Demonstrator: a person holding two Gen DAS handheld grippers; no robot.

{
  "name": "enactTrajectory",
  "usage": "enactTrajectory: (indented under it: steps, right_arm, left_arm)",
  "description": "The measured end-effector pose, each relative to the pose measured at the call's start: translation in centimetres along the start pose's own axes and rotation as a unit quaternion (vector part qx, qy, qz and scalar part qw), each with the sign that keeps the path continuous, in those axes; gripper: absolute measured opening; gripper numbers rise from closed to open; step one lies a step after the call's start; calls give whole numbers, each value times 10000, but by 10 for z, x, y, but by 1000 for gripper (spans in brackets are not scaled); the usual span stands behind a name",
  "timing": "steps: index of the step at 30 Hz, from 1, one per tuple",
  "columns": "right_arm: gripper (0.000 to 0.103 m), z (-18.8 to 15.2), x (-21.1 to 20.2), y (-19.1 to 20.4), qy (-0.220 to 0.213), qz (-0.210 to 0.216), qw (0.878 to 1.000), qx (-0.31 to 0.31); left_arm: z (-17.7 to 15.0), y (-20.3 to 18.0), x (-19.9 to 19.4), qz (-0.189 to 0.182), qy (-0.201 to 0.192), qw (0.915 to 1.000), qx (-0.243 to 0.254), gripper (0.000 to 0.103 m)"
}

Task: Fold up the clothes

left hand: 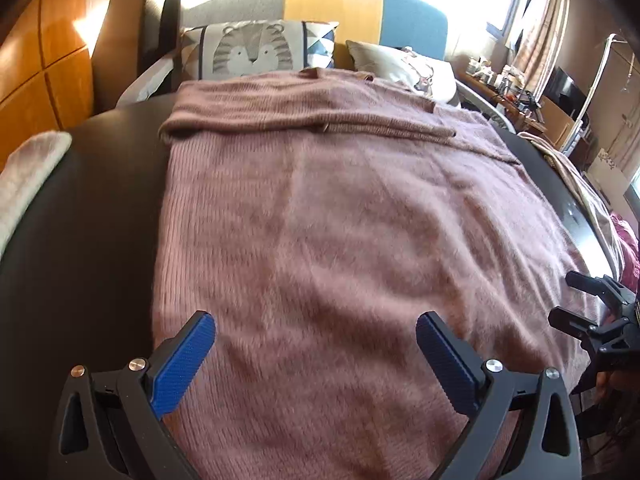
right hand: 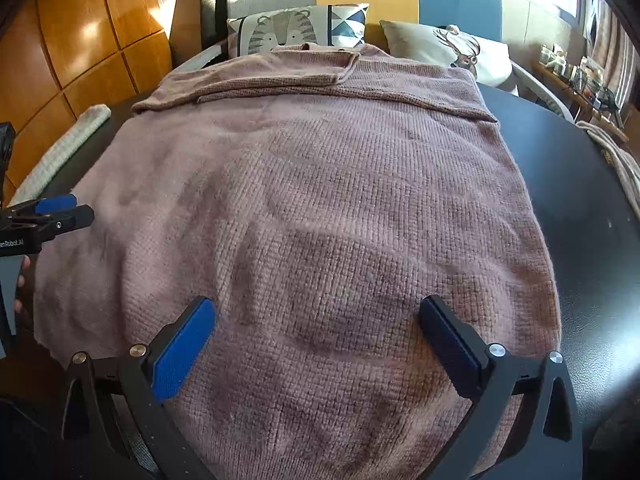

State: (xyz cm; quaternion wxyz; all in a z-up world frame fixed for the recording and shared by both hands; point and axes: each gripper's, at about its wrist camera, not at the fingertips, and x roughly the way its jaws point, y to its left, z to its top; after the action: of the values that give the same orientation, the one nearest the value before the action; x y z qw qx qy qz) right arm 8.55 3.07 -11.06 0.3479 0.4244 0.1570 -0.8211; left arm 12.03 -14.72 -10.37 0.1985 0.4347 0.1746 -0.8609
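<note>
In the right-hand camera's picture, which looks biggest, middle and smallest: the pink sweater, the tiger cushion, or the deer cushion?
1. Pink sweater, by far.
2 and 3. Tiger cushion and deer cushion: they look alike, and the sweater hides part of both, so unranked.

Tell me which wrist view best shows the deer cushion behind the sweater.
The right wrist view: the deer cushion shows its whole printed head and antlers above the pink sweater. In the left wrist view the cushion is washed out by window glare, and its print is small and partly cut off.
</note>
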Motion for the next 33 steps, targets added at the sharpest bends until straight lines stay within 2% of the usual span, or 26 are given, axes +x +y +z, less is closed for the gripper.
enactTrajectory:
  steps: [3, 11, 14, 16, 18, 21, 26, 33]
  right_arm:
    - [103, -3, 0, -1, -114, -12, 9999, -40]
    - [103, -15, -7, 1, -576, -110, 9983, 12]
    - [103, -12, -10, -3, -369, -30, 9993, -14]
    - [103, -13, -20, -9, -245, 1, 9996, 105]
    - [103, -26, -40, -21, -411, 3, 9986, 319]
    - [103, -52, -66, -46, -546, -211, 9960, 677]
    - [103, -85, -89, -85, -637, -338, 9879, 1371]
    - [103, -81, -87, -87, -751, -250, 9877, 1346]
  left_arm:
    - [-12, -5, 3, 251, -70, 9994, 237, 103]
    - [-21, -5, -2, 242, -244, 9990, 270, 103]
    - [-25, -2, -9, 408, -189, 9988, 212, 103]
    - [-29, 3, -20, 536, -179, 9984, 42, 103]
    - [-38, 9, -32, 568, -180, 9982, -55, 103]
    - [-57, 21, -44, 631, -84, 9979, -145, 103]
    - [-78, 31, -52, 503, -17, 9985, -214, 103]
    - [-83, 33, -52, 361, -108, 9990, -241, 103]
